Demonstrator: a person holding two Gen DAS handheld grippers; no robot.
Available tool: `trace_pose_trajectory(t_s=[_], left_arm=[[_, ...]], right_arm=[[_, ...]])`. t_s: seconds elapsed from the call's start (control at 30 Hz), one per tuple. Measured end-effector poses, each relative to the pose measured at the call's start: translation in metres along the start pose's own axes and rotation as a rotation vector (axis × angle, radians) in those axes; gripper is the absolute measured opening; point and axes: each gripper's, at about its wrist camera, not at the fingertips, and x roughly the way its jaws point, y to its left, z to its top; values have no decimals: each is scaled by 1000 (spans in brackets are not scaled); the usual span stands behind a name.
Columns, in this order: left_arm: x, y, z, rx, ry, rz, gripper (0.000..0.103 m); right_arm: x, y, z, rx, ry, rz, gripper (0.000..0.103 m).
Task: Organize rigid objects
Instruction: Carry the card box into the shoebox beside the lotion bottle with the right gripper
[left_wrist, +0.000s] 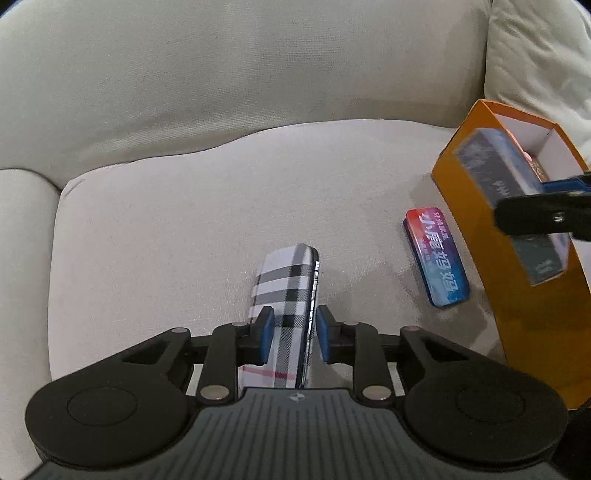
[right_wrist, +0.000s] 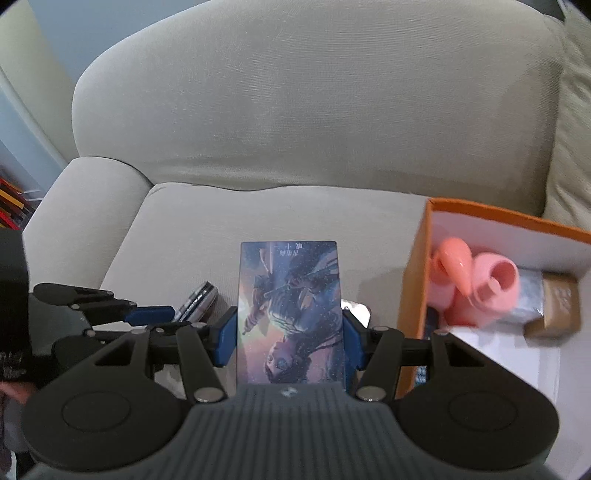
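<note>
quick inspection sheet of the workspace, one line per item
surface: beige sofa seat cushion, bare apart from the items below
job's things: plaid case on edge between the left fingers; illustrated blue box between the right fingers; orange box open, standing on the seat, holding a pink item and small boxes; red-blue tin lying flat beside the orange box
clutter: nothing seen
grippers: left gripper shut on the plaid case; right gripper shut on the illustrated blue box
cables: nothing seen
surroundings: sofa backrest, armrest; coloured shelf items at the left edge, blurred
</note>
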Motion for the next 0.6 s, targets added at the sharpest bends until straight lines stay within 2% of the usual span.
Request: trace_pose_trajectory(t_s=[0.07,0.27,0.3,0.37,0.5,0.6], left_arm=[[-1,1,-6,3,-3,-2,34],[0,5,-15,31,4,41,61],[2,4,-15,46,12,35,69],[7,-2,-16,99,22,35,76],[25,-14,-17,196,54,69,82],[38,-17,-16,218,74,80,84]], right_arm=[[-6,-8,-3,16,-17,1,59],[-46,-46,-7,81,-53,-35,59],[-54,-55,-8,93,-54,-41,59],[-61,-68,-10,108,-46,-61,59],[-66,-97,-18,133,-8,-138,59],[-57,-119,-28,145,41,-175,59]])
